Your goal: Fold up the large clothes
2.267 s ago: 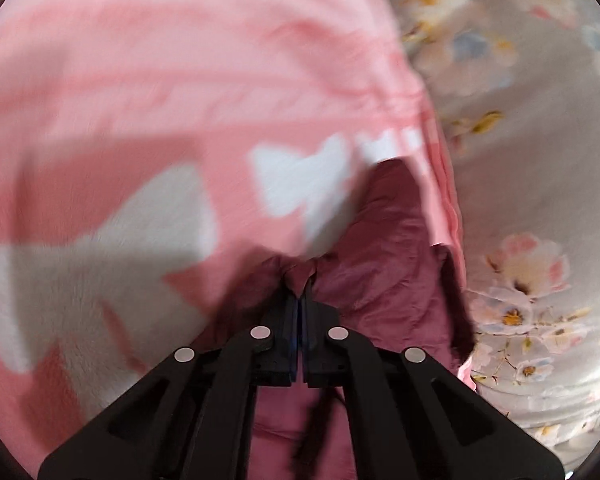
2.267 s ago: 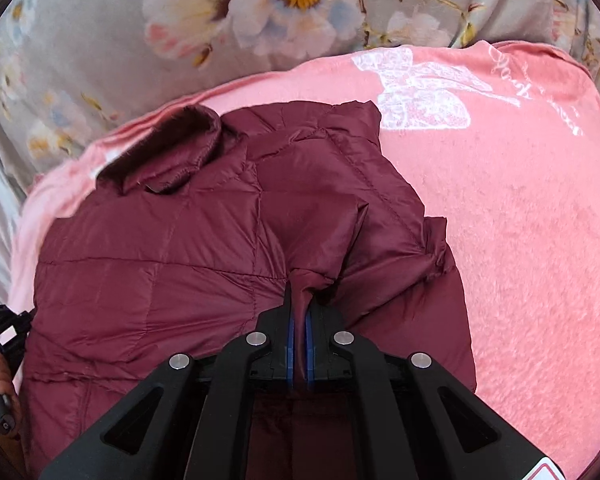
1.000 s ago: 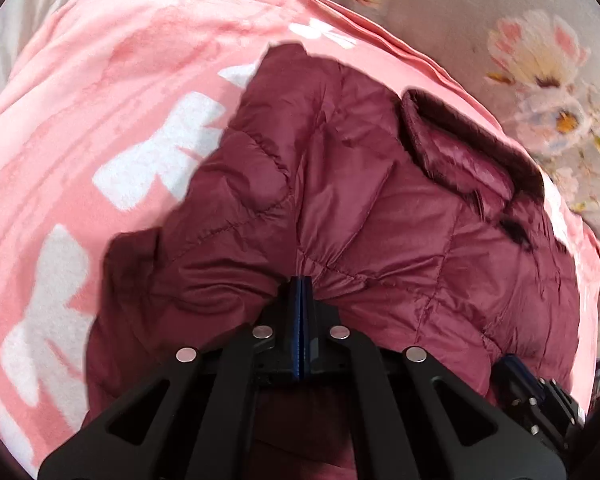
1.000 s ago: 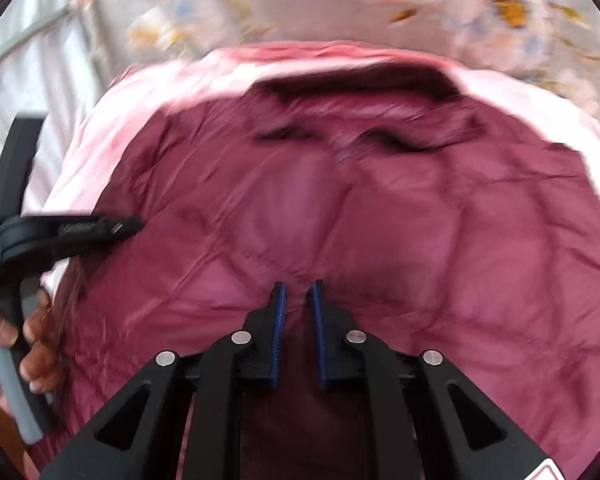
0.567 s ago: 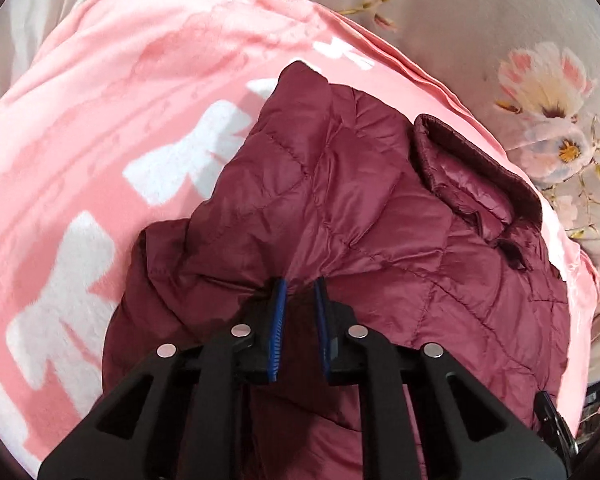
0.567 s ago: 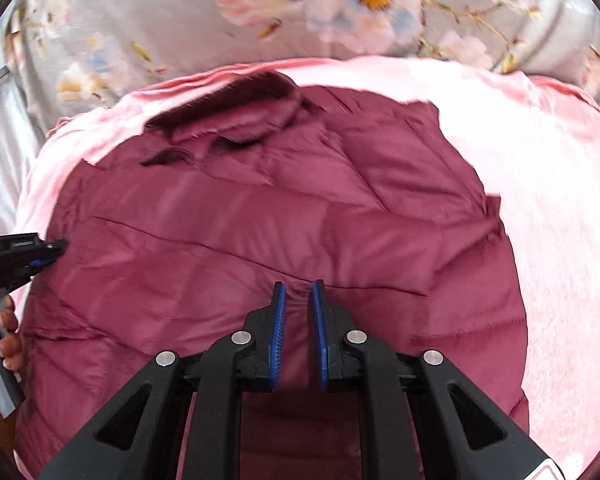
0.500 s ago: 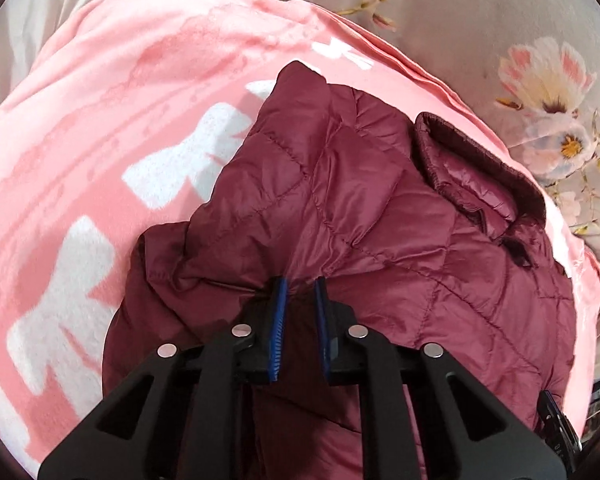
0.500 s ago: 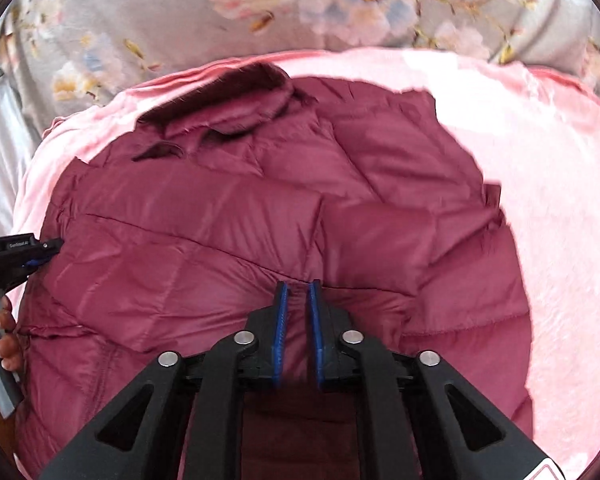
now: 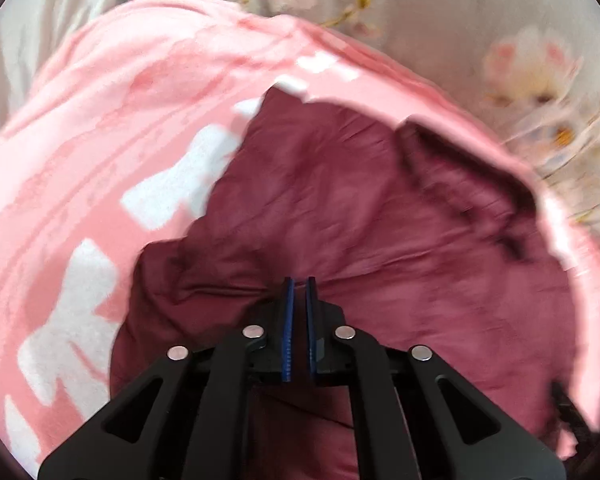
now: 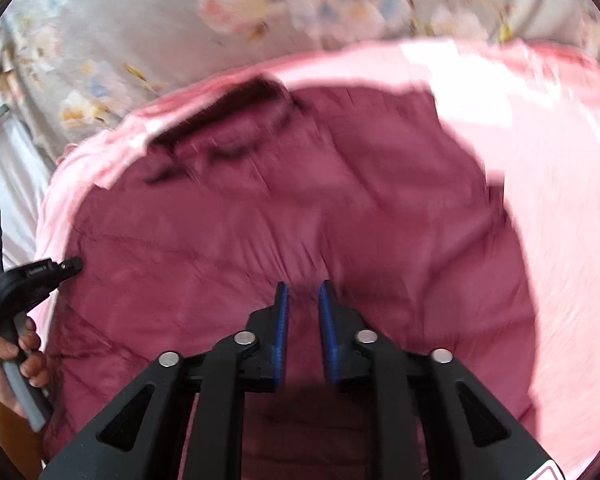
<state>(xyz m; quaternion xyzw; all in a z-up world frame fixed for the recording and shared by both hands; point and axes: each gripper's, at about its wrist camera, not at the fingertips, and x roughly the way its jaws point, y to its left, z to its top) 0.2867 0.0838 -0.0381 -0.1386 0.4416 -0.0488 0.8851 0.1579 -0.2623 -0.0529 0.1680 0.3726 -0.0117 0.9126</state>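
Observation:
A maroon quilted jacket lies on a pink blanket, collar at the far right and its sleeves folded in over the body. My left gripper hovers just above the jacket's near fold, blue pads a narrow gap apart with nothing between them. In the right wrist view the jacket fills the middle, collar at the far left. My right gripper hangs over it, jaws opening and empty. The left gripper shows at the jacket's left edge, held by a hand.
The pink blanket with white bow prints lies over a grey floral bedsheet, which also runs behind it. A pale wall or bed edge lies at the far left. Both views are motion-blurred.
The left gripper let go of the jacket fold and lifted slightly, its pads now a little apart. The right gripper slid sideways over the jacket and its jaws have spread wider.

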